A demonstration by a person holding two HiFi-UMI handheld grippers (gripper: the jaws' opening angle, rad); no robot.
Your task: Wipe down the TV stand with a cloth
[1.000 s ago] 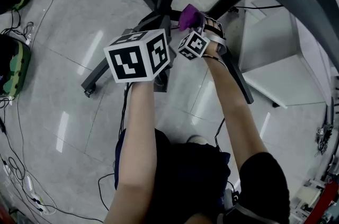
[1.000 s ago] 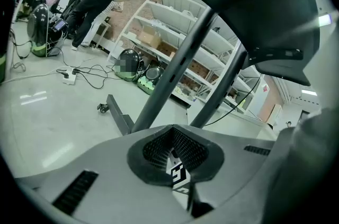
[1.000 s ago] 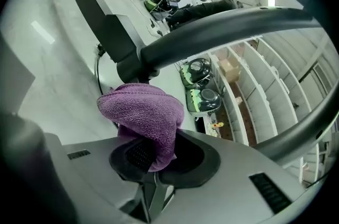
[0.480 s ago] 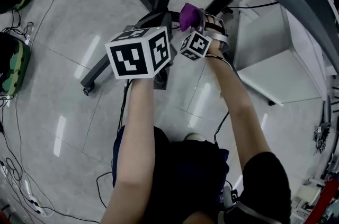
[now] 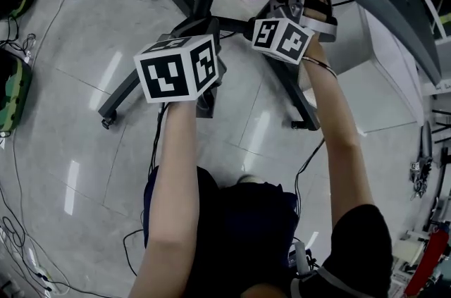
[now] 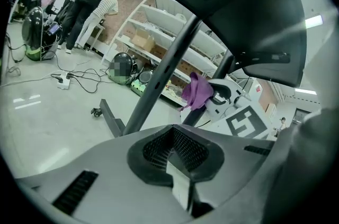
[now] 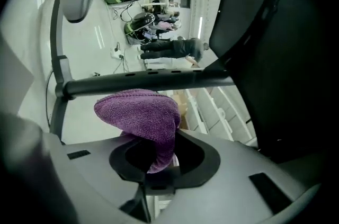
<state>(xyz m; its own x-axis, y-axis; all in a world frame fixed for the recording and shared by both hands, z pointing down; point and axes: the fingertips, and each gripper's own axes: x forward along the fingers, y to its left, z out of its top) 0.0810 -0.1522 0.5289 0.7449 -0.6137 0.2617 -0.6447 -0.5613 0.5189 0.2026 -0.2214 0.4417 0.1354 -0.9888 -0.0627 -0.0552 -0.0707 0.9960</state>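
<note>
Near the pole (image 7: 148, 80), the right gripper (image 7: 152, 164) pinches the soft, light cloth (image 7: 140, 114) by one bunched end; the left gripper (image 6: 177, 178) is closed, empty

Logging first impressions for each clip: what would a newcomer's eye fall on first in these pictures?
The purple cloth stands out most, pinched in the right claw just under a dark bar of the TV stand. Next comes the big black-and-white marker cube on the left gripper, mid-frame in the head view, above the pale tiled floor.
</note>
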